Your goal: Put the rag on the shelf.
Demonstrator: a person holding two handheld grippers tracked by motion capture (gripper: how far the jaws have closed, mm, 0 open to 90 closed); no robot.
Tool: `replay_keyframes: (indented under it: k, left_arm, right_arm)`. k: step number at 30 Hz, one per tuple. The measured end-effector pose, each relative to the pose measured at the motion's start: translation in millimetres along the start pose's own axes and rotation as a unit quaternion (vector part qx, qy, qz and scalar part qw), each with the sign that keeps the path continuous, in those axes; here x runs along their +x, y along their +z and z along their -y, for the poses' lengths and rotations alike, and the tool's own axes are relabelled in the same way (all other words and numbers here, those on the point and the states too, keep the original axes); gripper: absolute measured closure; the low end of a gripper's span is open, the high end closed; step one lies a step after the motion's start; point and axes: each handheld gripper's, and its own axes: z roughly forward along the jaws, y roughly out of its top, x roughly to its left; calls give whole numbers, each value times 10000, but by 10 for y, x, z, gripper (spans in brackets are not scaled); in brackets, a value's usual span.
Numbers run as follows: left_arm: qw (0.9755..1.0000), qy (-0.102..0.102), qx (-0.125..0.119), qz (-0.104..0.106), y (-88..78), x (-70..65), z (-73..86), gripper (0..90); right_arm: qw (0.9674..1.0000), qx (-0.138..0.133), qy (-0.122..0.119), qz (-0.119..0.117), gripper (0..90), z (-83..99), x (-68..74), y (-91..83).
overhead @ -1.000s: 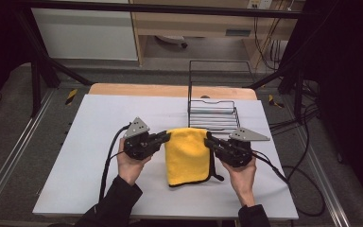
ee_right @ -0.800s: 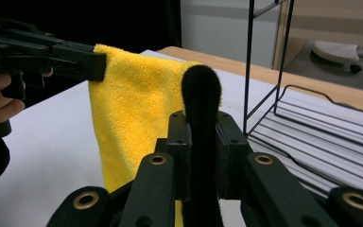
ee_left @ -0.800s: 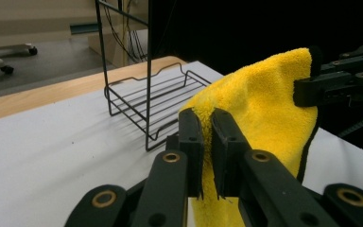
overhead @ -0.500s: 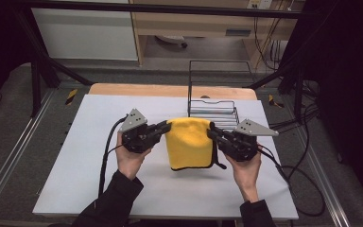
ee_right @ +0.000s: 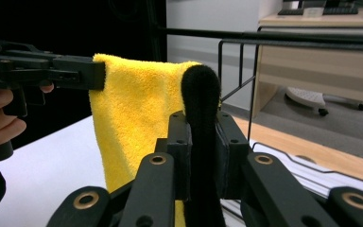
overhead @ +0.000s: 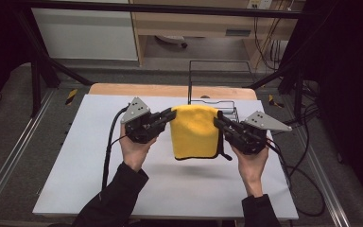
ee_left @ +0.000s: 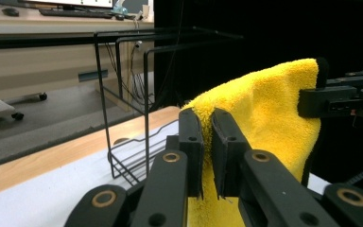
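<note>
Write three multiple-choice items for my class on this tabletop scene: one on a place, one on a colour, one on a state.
1. Where is the black wire rack?
A. At the table's far edge, behind the cloth
B. On the floor left of the table
C. In the person's left hand

2. What colour is the main face of the fluffy towel-like cloth?
A. Blue
B. Yellow
C. White

3. What state is the cloth in?
A. Lying flat on the white tabletop
B. Draped over the rack
C. Held up, hanging between both claws

Answers:
1. A: in the high view the rack stands beyond the cloth, where the wooden strip begins.
2. B: all views show yellow pile with a black edge.
3. C: the left claw and right claw each pinch an upper corner, and the cloth's shadow lies on the table below it.
</note>
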Motion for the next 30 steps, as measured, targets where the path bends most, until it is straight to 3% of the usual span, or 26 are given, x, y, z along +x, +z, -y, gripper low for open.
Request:
replay_keyframes:
  k: [30]
  left_arm:
    - [9972,163,-735,4,215,-72,-703,834]
  right_arm:
    - [9961,-783,-169,370,793,-620,-148,-167]
